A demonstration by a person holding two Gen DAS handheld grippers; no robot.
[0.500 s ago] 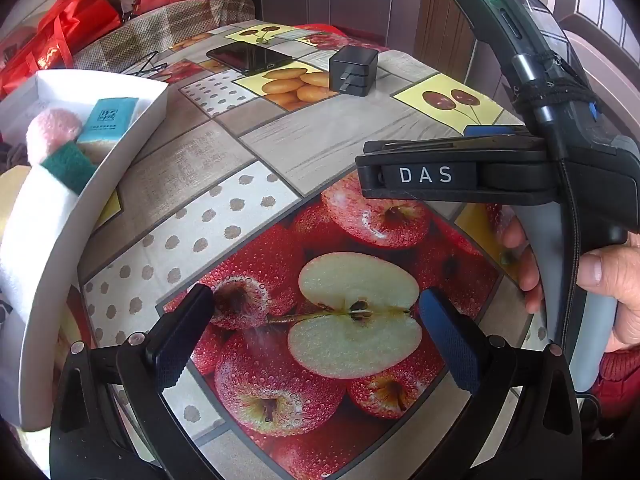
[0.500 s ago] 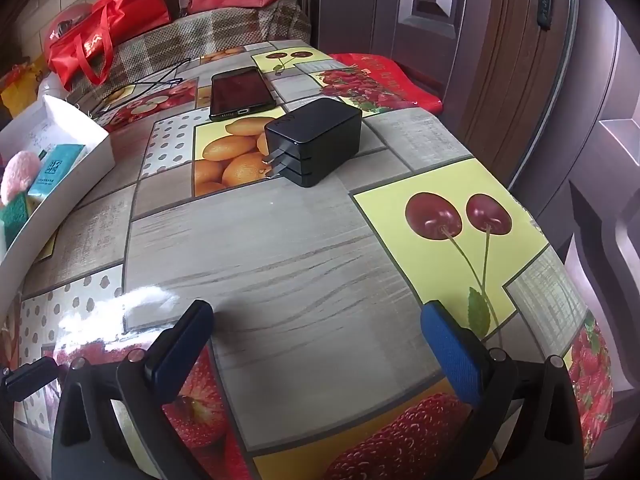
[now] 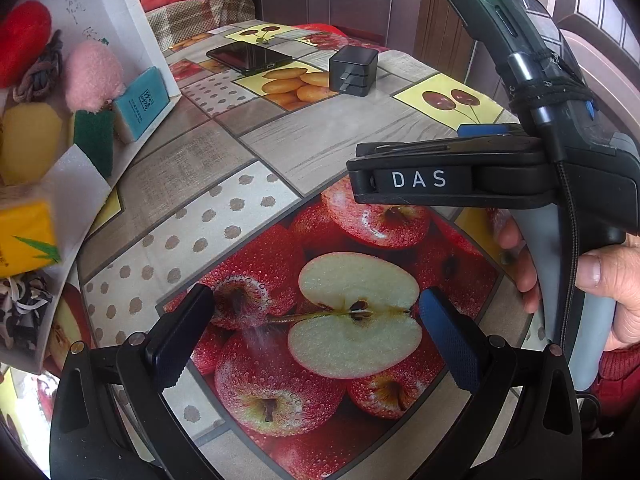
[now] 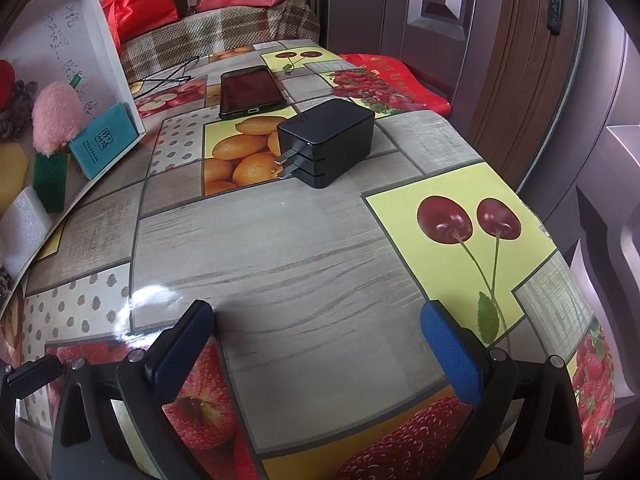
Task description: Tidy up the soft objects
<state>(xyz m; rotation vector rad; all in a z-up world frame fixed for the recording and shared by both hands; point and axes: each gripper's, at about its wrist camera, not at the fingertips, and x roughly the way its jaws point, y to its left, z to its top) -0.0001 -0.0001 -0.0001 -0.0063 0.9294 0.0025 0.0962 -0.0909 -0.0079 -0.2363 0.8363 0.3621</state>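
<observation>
A white box (image 3: 140, 28) at the left now stands tipped up, its inside facing me. In it lie a pink fluffy ball (image 3: 94, 76), a teal tissue pack (image 3: 142, 106), a green-and-yellow sponge (image 3: 94, 140), a red soft piece (image 3: 22, 46), a yellow pack (image 3: 24, 236) and white foam (image 3: 76, 184). The box (image 4: 100, 40), pink ball (image 4: 56, 118) and teal pack (image 4: 106, 144) also show in the right wrist view. My left gripper (image 3: 316, 332) is open and empty over the apple picture. My right gripper (image 4: 316, 340) is open and empty over the grey wood print; its body (image 3: 440, 178) shows in the left wrist view.
A black charger block (image 4: 326, 142) and a dark phone (image 4: 250, 90) lie on the fruit-print tablecloth (image 4: 300, 248) further back. A cable (image 4: 168, 76) lies behind the phone. Red bags (image 4: 140, 4) sit on a checked seat beyond the table. A wooden door (image 4: 460, 20) is at the right.
The white box has tipped up on its side and come closer, so its contents face the cameras. Both grippers stay open and nearly in place.
</observation>
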